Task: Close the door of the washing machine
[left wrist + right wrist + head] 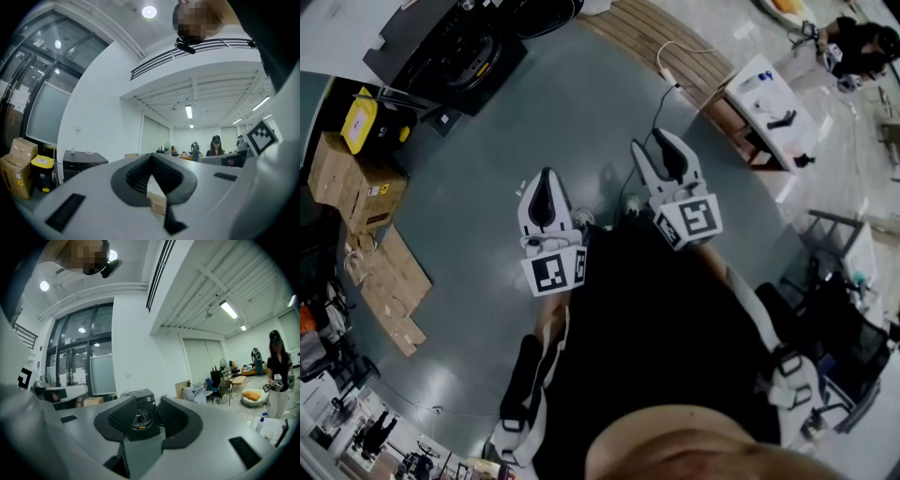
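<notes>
Two hand-held tools are shown held out level over a grey floor [469, 206], well apart from the black washing machine [441, 42]; the machine is seen at the top-left corner of the head view, near a yellow bin [361, 117] and stacked cardboard boxes [347, 173]; the left tool [546, 183] is pictured with its jaws brought together at the tips, nothing being caught between them; the right tool [653, 150] is pictured with its jaws parted and empty; in the right gripper view the machine is framed far off in the gap between those parted jaws, its round drum opening faced toward the camera; a dark round door [158, 414] appears to be swung out at the machine's right side, though this cannot be made out with certainty; neither tool is touching the machine; a white bench [766, 101] carrying small items is seen at the upper right of the head view; a person [279, 376] is seen standing in the background of the right gripper view.
</notes>
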### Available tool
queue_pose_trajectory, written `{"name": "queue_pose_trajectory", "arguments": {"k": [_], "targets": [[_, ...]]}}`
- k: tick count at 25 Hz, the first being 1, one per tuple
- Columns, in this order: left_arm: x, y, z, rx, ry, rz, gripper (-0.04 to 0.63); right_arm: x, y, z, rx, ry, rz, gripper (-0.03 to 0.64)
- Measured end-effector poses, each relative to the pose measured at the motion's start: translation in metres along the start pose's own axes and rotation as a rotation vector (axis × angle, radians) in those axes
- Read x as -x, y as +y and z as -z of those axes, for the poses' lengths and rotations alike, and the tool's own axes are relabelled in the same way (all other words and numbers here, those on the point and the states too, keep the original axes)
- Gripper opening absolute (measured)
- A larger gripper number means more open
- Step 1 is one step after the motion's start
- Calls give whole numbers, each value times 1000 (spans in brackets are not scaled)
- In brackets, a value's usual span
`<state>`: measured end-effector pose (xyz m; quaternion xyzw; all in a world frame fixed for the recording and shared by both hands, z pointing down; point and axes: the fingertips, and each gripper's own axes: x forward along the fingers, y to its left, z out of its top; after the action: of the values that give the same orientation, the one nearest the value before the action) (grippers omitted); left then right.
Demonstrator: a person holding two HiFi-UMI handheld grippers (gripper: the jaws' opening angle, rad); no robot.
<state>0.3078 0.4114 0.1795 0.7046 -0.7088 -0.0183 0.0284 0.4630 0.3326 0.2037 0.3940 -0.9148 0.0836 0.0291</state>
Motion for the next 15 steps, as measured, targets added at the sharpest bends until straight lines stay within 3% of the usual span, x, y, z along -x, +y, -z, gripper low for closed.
{"name": "queue_pose_trajectory", "arguments": {"k": [15], "targets": [[-31, -70, 9, -34, 10, -43, 5, 3, -67, 6, 22, 0, -92, 140]]}}
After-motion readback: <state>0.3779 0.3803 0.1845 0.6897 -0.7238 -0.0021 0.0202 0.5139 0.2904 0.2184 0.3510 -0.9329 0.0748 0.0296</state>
